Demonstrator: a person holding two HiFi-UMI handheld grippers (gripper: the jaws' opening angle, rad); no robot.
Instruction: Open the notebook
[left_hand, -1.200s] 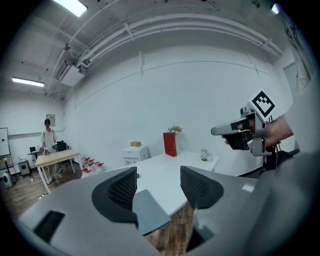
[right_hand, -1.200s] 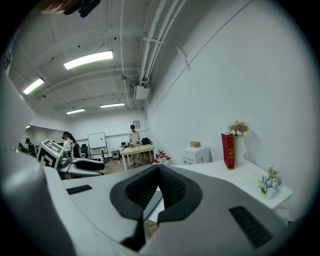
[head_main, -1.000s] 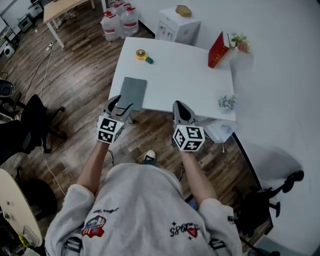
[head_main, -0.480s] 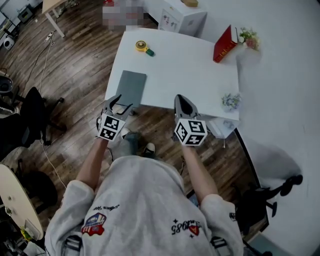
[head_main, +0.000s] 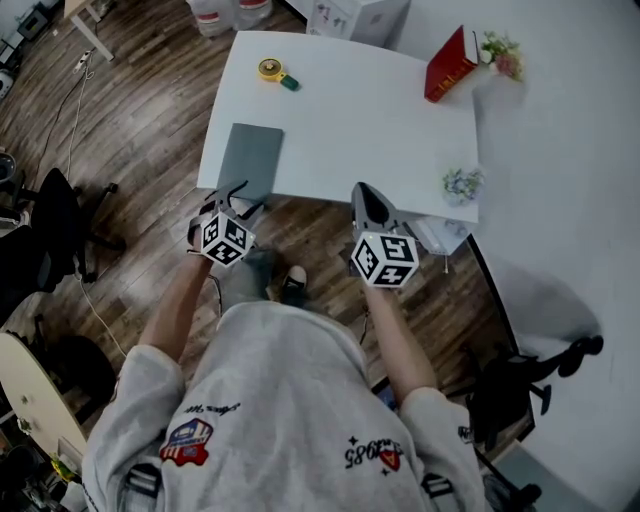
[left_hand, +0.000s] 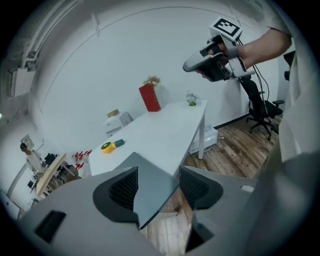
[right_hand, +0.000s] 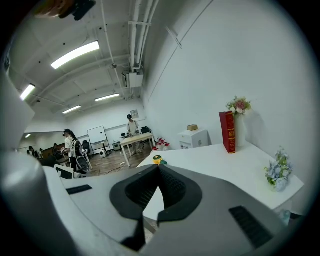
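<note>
My left gripper (head_main: 234, 193) hangs just off the near left corner of the white table (head_main: 370, 130). Its two jaws stand wide apart. The grey notebook (head_main: 250, 158) lies flat and closed on that near left corner of the table. In the left gripper view the near corner of the notebook (left_hand: 152, 192) sticks out past the table edge and sits in the gap between my jaws, but the pads are not squeezing it. My right gripper (head_main: 362, 190) is off to the right, at the near edge of the table, well apart from the notebook. In the right gripper view its jaw tips are together and there is nothing between them (right_hand: 159, 169). Far away on the left of the table is a yellow tape measure (head_main: 270, 70). A red book (head_main: 447, 65) stands at the far right, with pink flowers (head_main: 502, 50) just beside it.
</note>
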